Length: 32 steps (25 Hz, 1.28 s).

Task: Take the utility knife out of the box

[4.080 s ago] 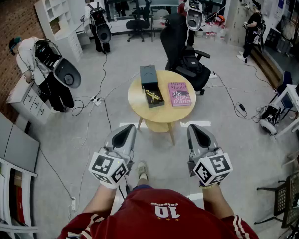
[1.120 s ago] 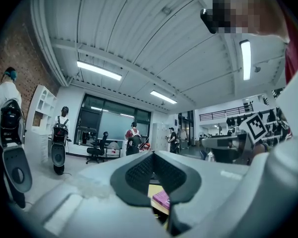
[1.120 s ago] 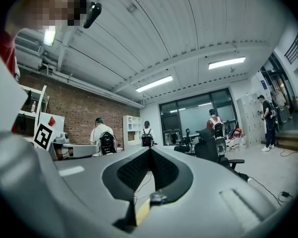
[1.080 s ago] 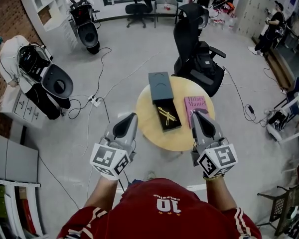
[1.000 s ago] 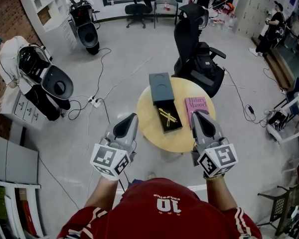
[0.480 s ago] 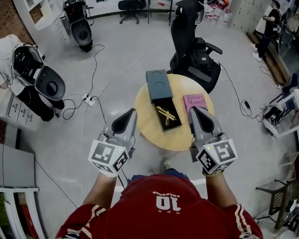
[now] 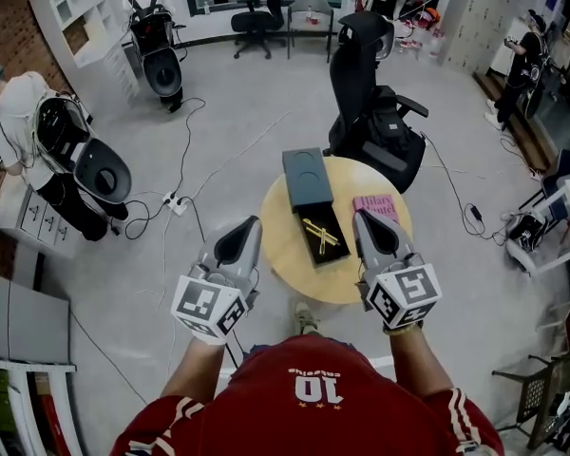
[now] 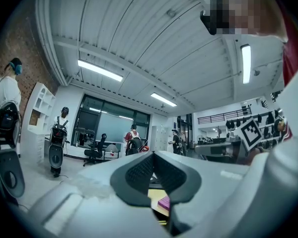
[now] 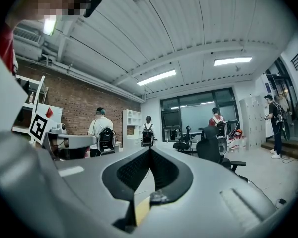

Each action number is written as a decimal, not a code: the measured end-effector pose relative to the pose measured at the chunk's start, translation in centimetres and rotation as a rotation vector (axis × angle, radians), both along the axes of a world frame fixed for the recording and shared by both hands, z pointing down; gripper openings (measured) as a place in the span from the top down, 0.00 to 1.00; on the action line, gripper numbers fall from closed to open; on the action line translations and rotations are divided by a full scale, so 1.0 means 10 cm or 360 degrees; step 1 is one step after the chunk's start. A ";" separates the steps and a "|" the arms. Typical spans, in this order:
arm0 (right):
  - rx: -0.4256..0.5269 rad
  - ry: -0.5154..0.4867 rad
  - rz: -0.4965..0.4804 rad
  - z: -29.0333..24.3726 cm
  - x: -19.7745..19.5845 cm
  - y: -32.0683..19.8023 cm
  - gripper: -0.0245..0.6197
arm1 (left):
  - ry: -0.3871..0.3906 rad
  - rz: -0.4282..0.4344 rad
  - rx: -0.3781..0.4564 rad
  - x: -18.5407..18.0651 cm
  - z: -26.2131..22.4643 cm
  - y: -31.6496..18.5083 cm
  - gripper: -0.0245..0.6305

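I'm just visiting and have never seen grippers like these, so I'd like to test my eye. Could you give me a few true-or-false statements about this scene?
1. A yellow utility knife lies in the open box on the round table. True.
2. The right gripper is holding the knife. False: its jaws are shut on nothing, and the knife lies in the box.
3. A pink book lies on the table to the right of the box. True.
4. The left gripper has its jaws spread wide. False: its jaws are closed together, with nothing between them.
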State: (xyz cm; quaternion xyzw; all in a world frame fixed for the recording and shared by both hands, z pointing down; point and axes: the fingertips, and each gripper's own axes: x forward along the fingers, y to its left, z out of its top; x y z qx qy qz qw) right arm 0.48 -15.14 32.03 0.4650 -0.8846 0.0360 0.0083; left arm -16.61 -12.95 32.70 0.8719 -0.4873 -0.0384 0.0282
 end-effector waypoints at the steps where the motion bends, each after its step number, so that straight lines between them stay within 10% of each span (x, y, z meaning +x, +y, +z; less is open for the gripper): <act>1: 0.0001 0.0004 -0.0006 0.01 -0.02 -0.03 0.96 | -0.0005 -0.0004 0.0005 -0.01 -0.01 -0.02 0.96; 20: -0.0031 0.0024 -0.0013 0.22 -0.07 -0.54 0.80 | -0.0067 -0.0014 0.0015 0.05 -0.07 -0.38 0.96; 32: -0.0305 0.0131 0.0018 1.28 -0.01 -0.97 0.80 | -0.0113 0.0042 -0.0049 0.18 0.20 -0.74 0.96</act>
